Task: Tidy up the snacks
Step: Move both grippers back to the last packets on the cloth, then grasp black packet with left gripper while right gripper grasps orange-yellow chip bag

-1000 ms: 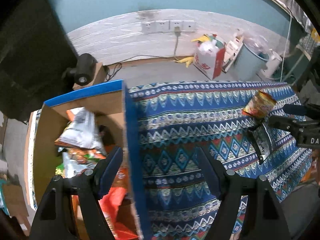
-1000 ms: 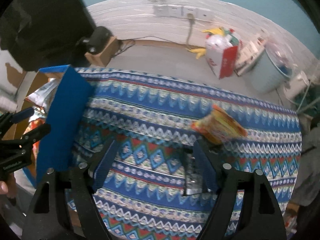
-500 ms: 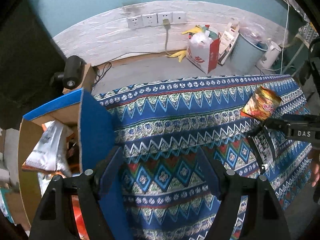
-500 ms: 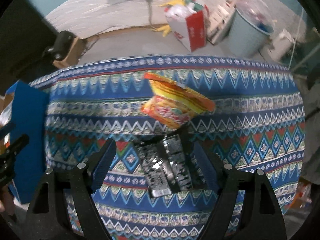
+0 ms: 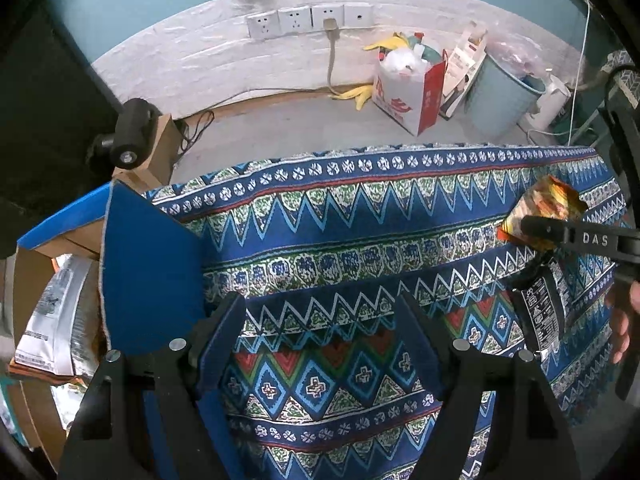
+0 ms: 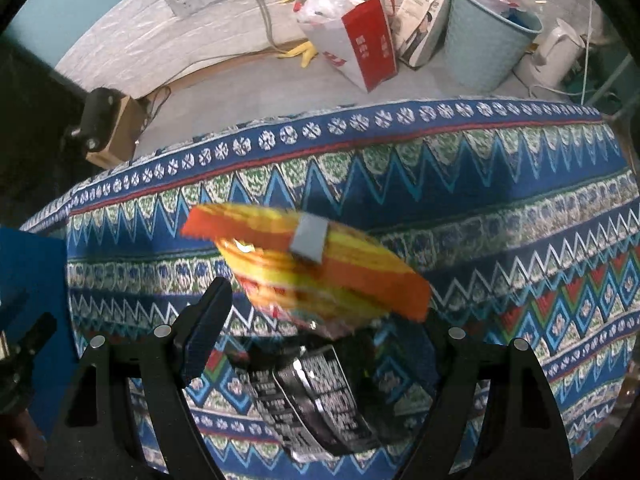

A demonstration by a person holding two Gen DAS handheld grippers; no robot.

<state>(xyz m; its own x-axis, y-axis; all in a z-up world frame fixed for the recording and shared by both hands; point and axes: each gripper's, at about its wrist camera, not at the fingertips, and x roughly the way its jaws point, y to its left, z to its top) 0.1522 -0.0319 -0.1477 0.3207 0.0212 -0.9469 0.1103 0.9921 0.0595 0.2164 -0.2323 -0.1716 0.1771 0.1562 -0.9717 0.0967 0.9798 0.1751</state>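
Fingers [image 6: 208, 320] of the right gripper [image 6: 320, 340] stand open over an orange snack packet [image 6: 316, 268] and black packet [image 6: 316, 396] on the table [image 6: 500, 208]; both look light, crinkly, slippery: pinch a sealed edge.

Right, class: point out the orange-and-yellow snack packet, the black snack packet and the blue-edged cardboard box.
orange-and-yellow snack packet [image 6: 320, 276], right wrist view, middle of its face.
black snack packet [image 6: 316, 396], right wrist view, printed back.
blue-edged cardboard box [image 5: 148, 272], left wrist view, blue flap.
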